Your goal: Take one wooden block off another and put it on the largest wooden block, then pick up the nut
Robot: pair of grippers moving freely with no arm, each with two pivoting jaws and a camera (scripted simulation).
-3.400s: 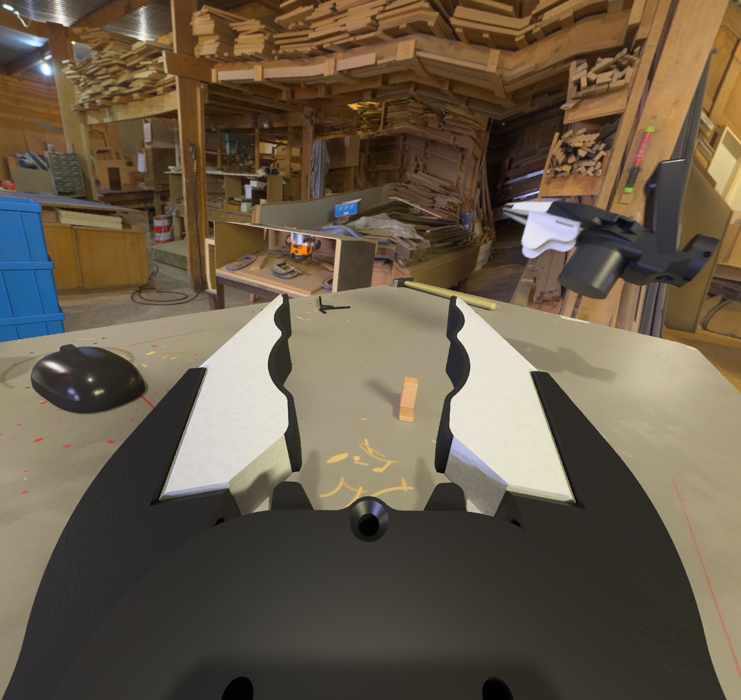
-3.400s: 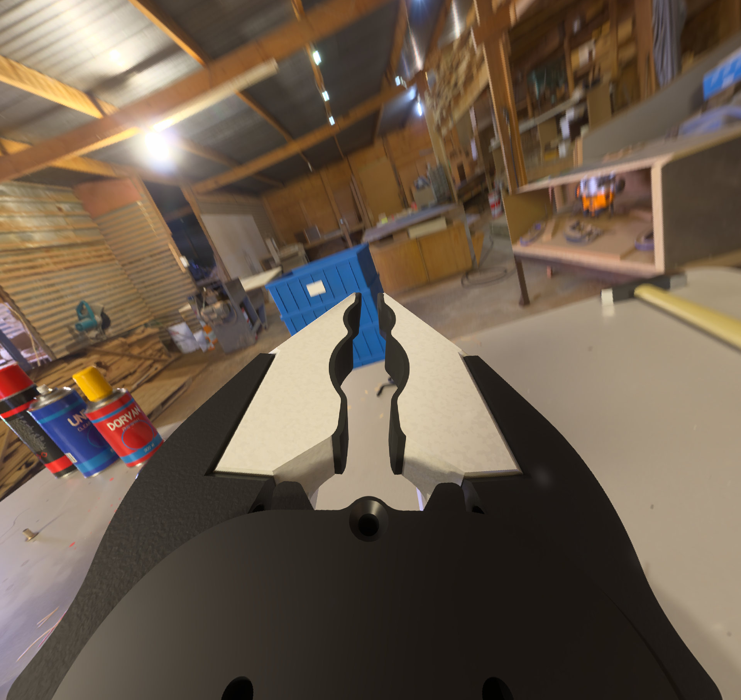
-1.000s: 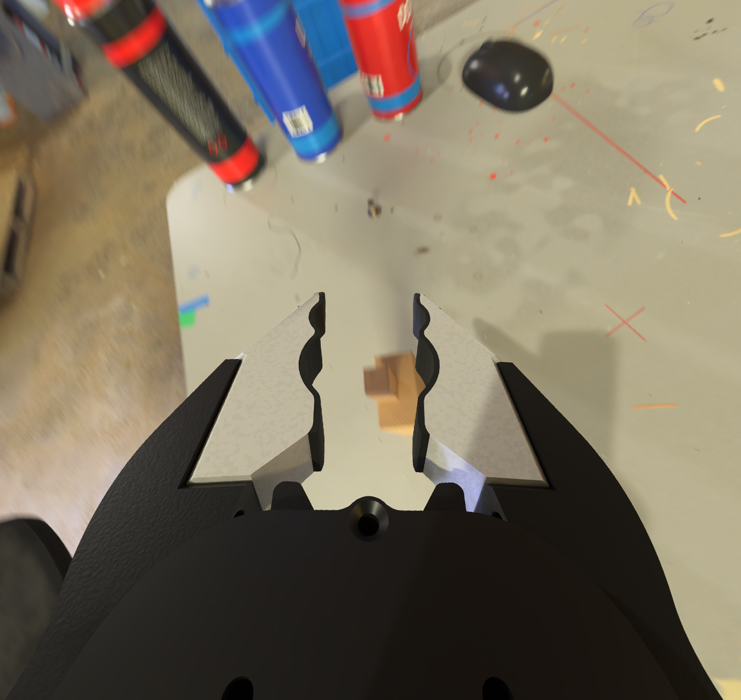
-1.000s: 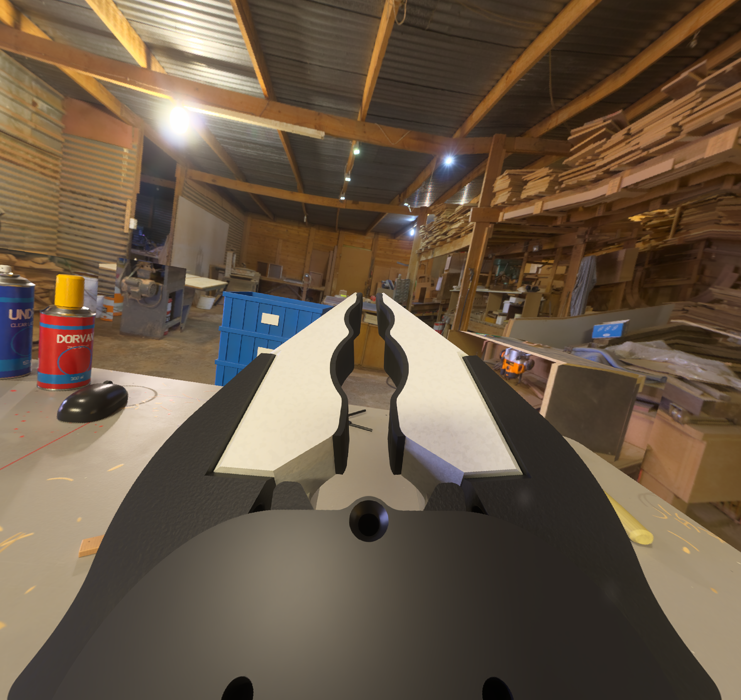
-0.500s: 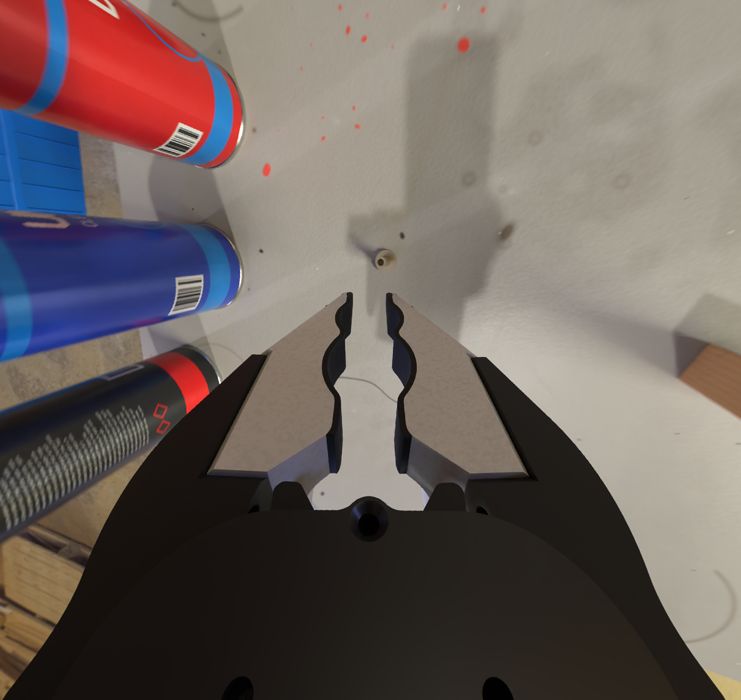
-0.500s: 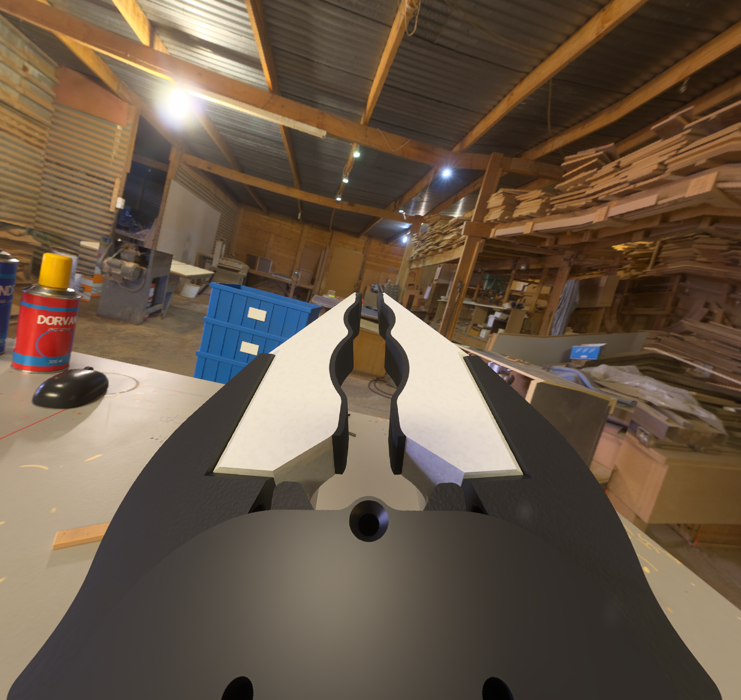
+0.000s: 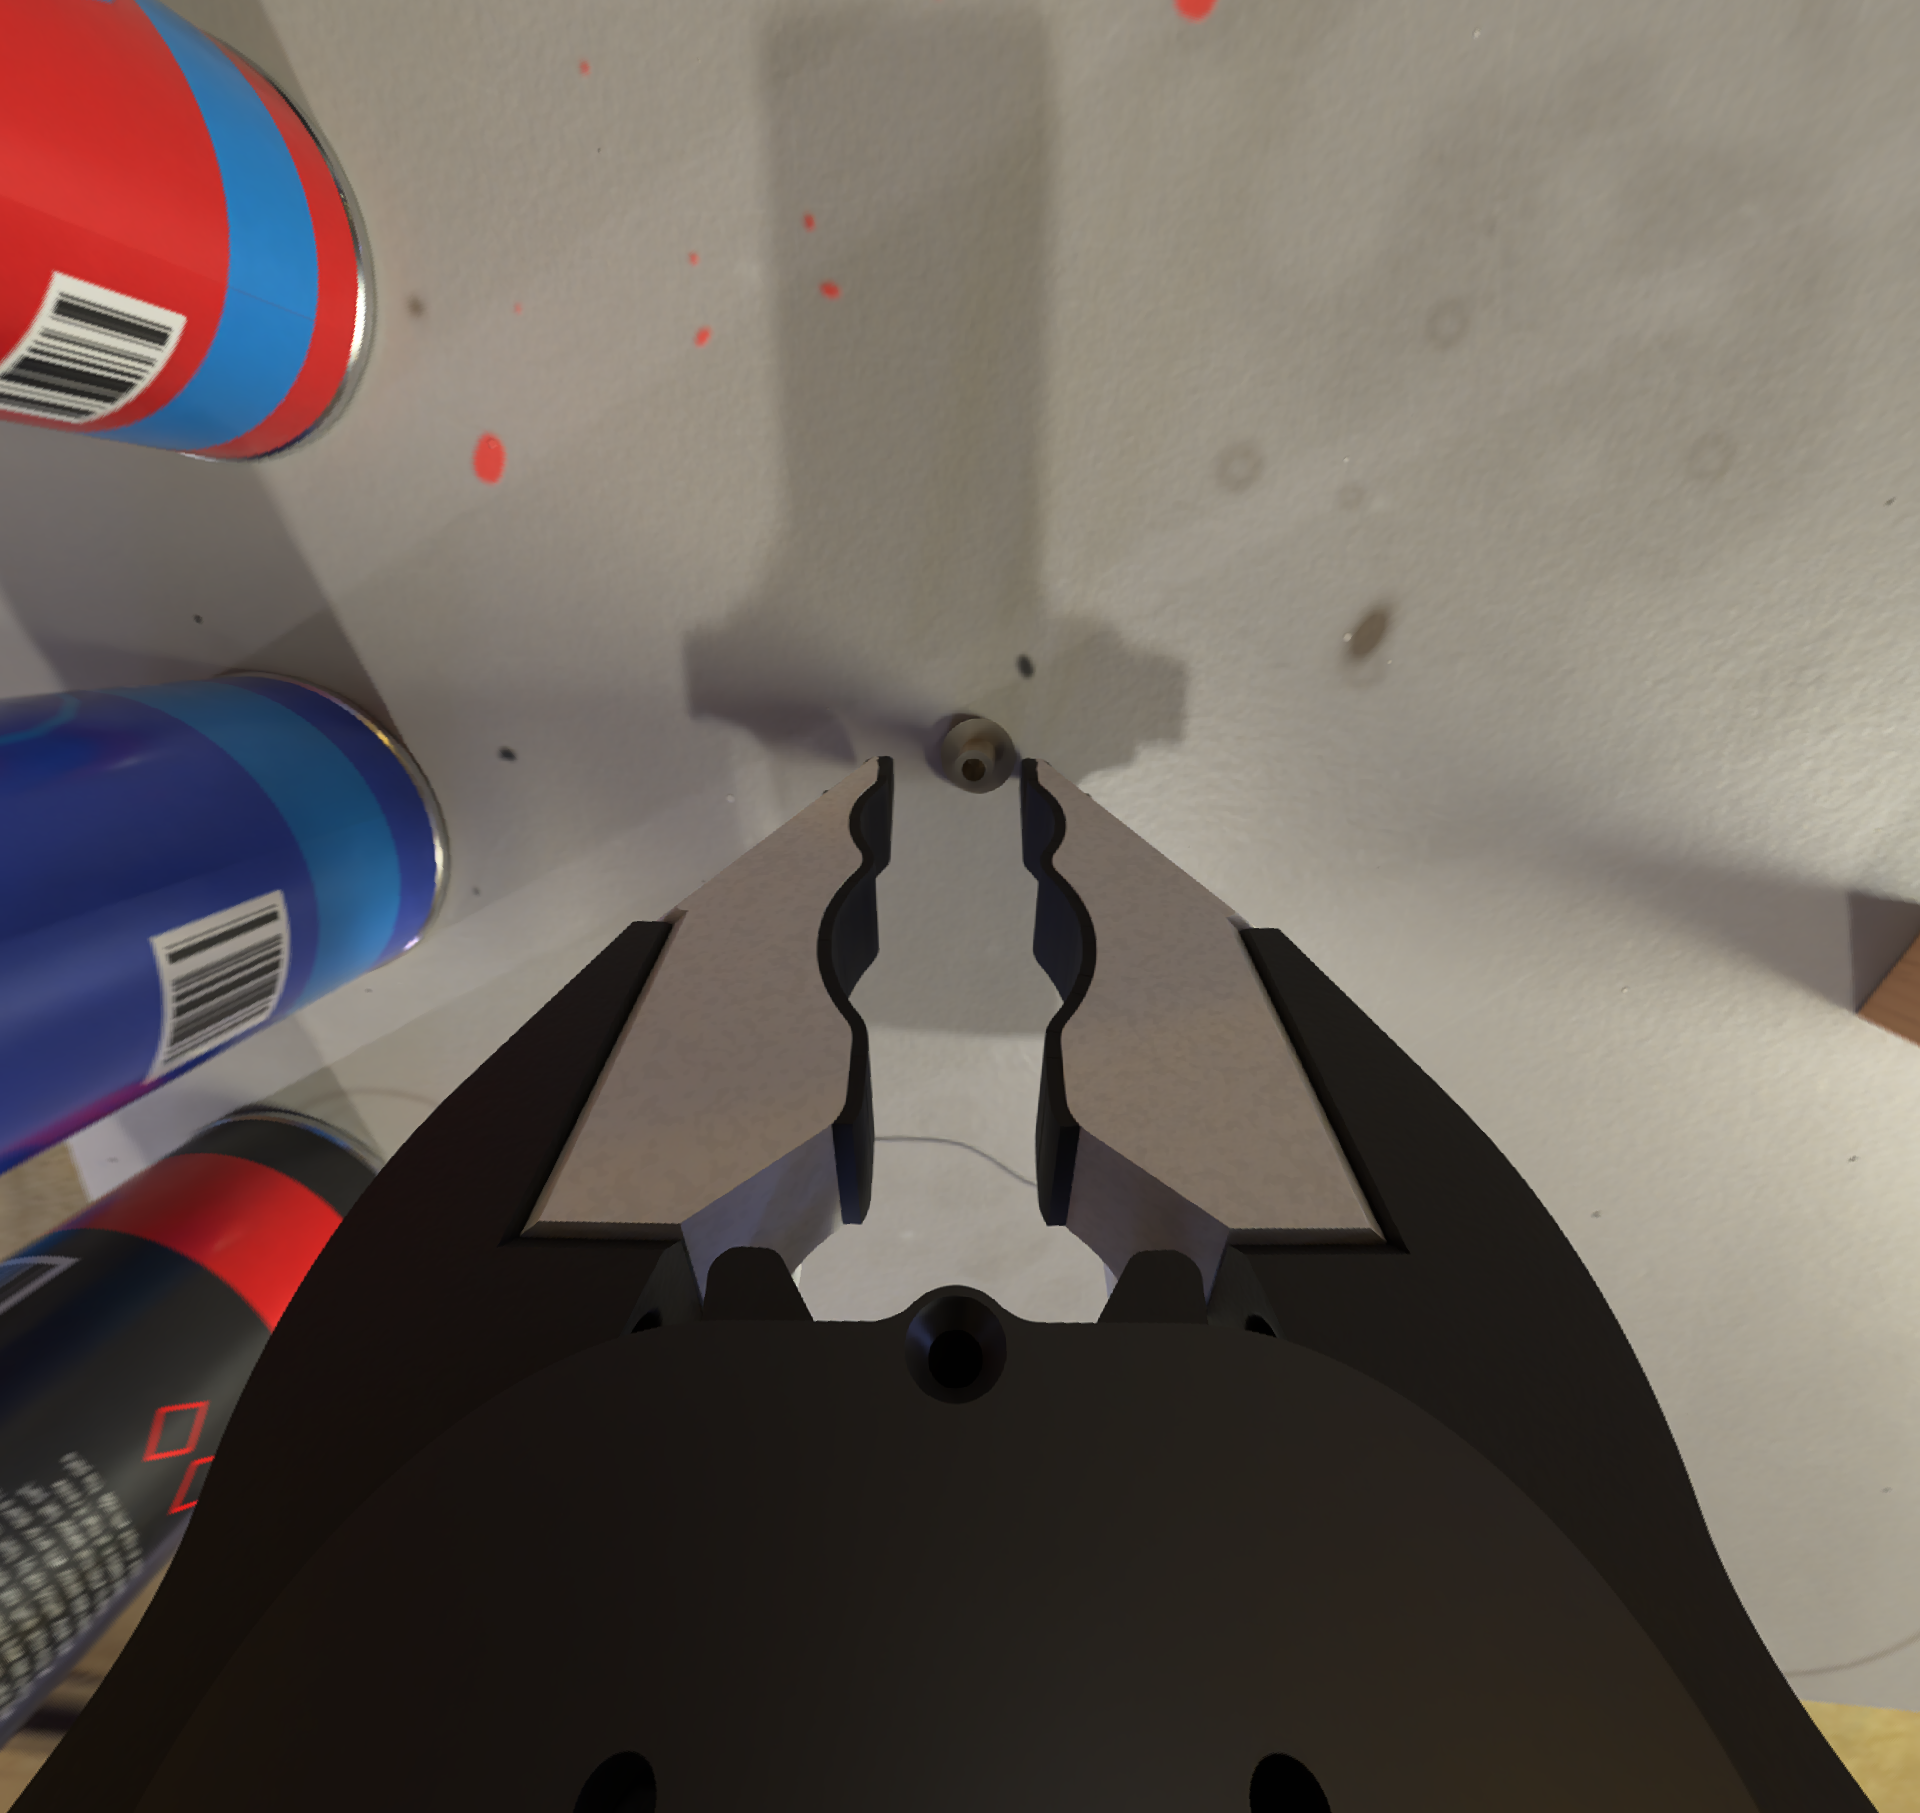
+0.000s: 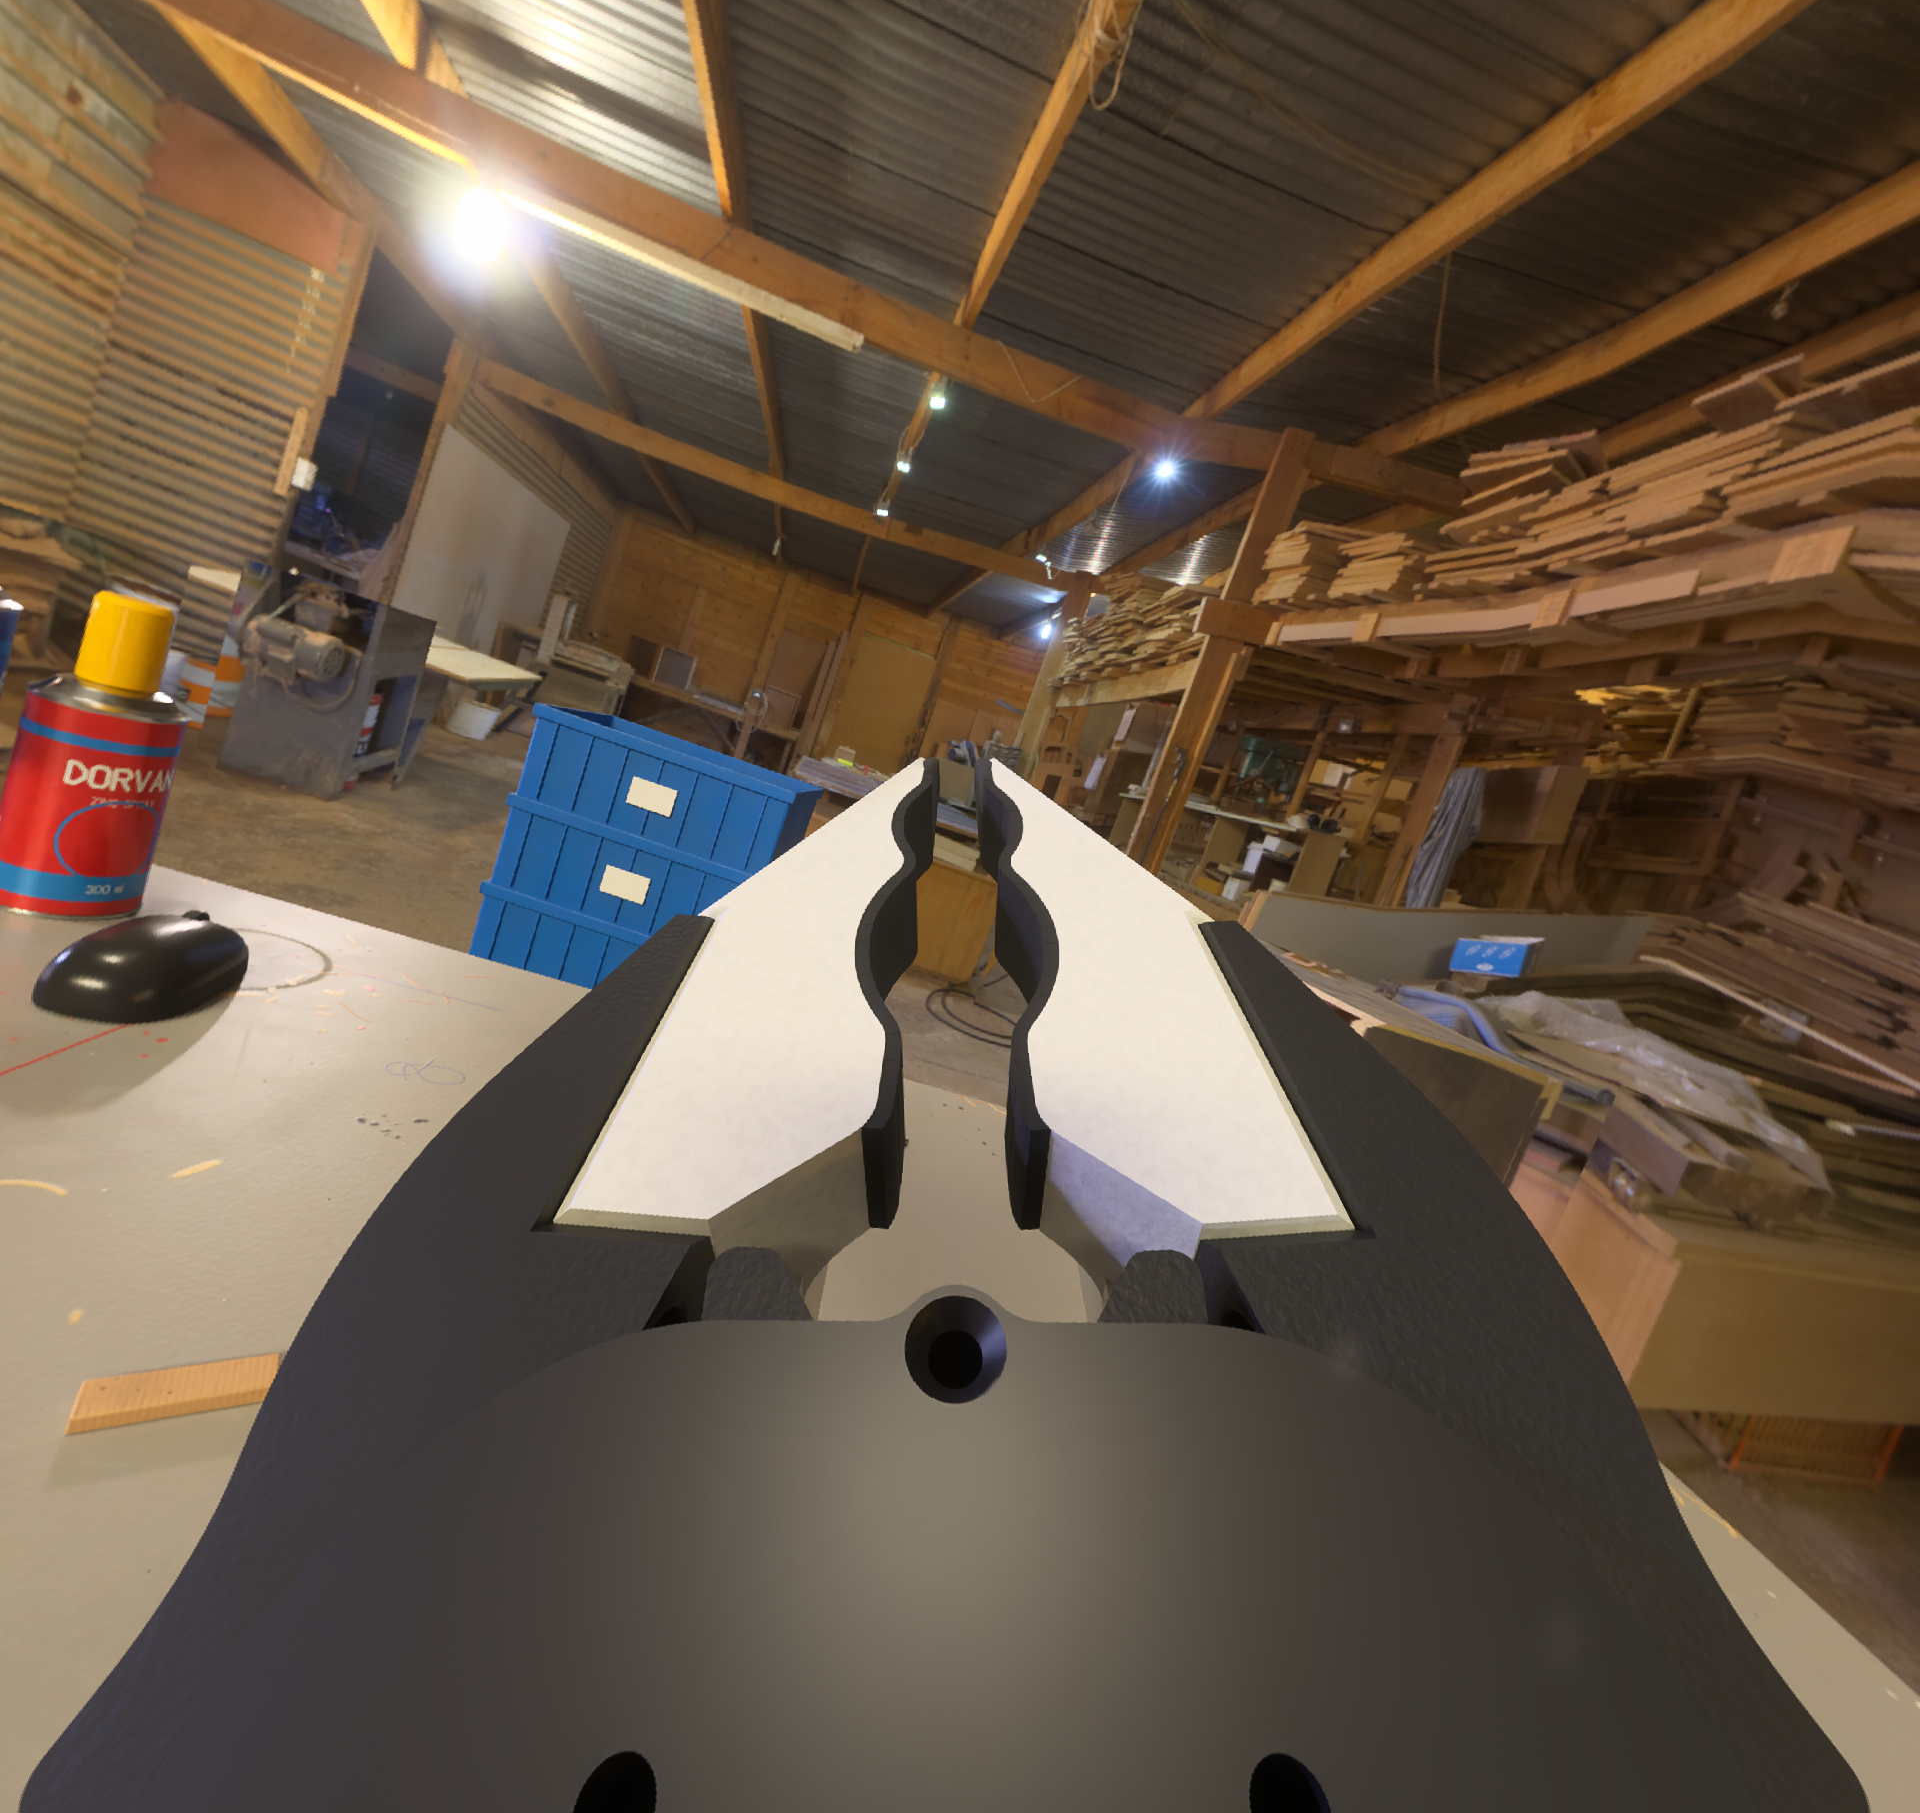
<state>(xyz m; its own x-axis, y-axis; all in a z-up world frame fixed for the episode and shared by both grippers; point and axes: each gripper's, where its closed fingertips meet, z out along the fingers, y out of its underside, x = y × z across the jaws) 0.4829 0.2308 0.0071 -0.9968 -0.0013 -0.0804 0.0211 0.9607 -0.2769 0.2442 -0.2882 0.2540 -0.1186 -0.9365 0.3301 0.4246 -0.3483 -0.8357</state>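
Note:
In the left wrist view I look straight down at the grey table (image 7: pixel 1455 413). The small metal nut (image 7: pixel 971 753) lies on it just beyond my left gripper (image 7: pixel 956 771), in line with the gap between the tips. The left jaws are a little apart and hold nothing. A corner of a wooden block (image 7: pixel 1893 1000) shows at the right edge. My right gripper (image 8: pixel 958 768) hovers over the table with its jaws nearly together and empty. A flat wooden block (image 8: pixel 171 1389) lies on the table to its left.
Three spray cans stand close to the left of the nut: red (image 7: pixel 177 205), blue (image 7: pixel 197 890) and black-and-red (image 7: pixel 135 1348). The right wrist view shows a black rounded object (image 8: pixel 140 963), the red can (image 8: pixel 88 776) and blue crates (image 8: pixel 634 838) beyond the table edge.
My left gripper has swung from the wooden blocks to the nut, come down close to it and opened its jaws slightly. The right gripper has turned a little and stays shut.

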